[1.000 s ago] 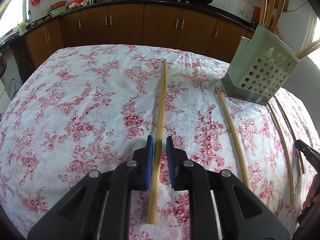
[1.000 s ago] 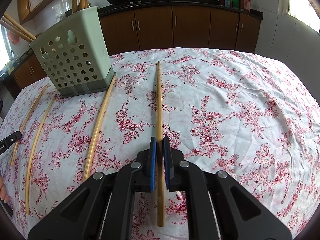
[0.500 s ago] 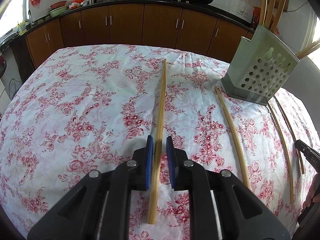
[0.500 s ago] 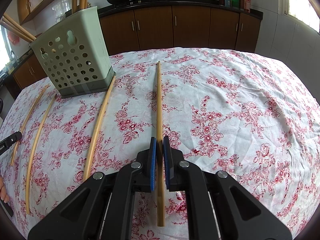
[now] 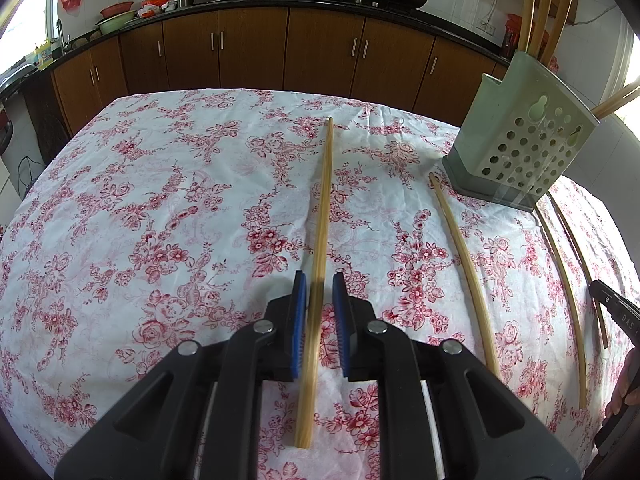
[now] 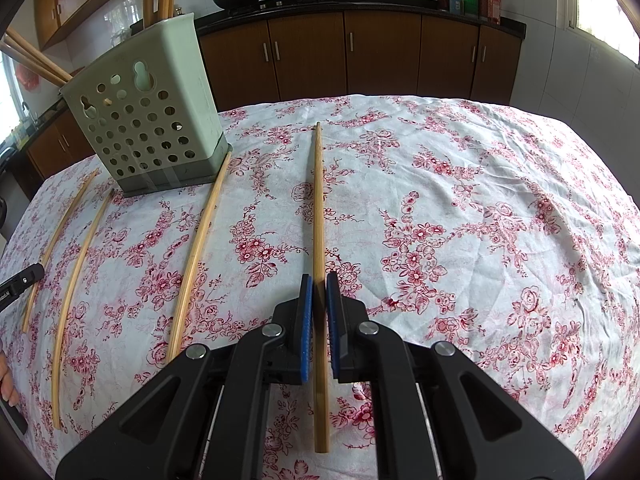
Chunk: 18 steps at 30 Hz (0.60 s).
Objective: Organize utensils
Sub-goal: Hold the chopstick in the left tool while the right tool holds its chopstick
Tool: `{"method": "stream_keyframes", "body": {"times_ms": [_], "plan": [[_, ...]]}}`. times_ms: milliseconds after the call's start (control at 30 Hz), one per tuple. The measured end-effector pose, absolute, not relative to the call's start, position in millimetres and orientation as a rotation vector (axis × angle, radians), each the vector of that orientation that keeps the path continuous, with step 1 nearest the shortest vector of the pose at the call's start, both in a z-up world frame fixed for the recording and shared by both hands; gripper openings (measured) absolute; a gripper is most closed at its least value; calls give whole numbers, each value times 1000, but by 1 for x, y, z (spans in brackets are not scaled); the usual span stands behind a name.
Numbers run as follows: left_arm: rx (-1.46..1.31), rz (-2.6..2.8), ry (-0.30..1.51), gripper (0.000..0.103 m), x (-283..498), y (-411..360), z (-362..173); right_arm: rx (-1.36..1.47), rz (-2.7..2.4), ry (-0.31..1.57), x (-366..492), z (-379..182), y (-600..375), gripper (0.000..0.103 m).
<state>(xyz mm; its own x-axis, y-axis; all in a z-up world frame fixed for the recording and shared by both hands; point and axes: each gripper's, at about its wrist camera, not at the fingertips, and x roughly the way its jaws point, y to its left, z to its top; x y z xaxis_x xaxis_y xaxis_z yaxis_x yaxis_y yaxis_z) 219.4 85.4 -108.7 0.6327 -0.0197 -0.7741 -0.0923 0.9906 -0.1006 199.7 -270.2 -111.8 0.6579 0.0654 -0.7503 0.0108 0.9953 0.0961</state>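
Note:
Several bamboo chopsticks lie on the floral tablecloth (image 5: 160,200). My left gripper (image 5: 319,284) straddles one chopstick (image 5: 324,200) near its near end, with a small gap on each side. My right gripper (image 6: 319,284) is shut on another chopstick (image 6: 318,200), which still lies along the cloth. A pale green perforated utensil holder (image 5: 516,140) stands at the right in the left wrist view and at the left in the right wrist view (image 6: 148,120). It holds several chopsticks upright.
More chopsticks lie loose: one (image 5: 466,264) right of my left gripper, two (image 5: 564,280) beyond it, and one (image 6: 198,244) left of my right gripper. Brown kitchen cabinets (image 5: 320,52) stand behind the table.

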Motion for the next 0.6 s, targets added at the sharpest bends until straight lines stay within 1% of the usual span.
{"method": "stream_keyframes", "body": {"times_ms": [600], "plan": [[-140,40,885,16,219,86,-108,97,31,852,200,-112,-272,9]]}}
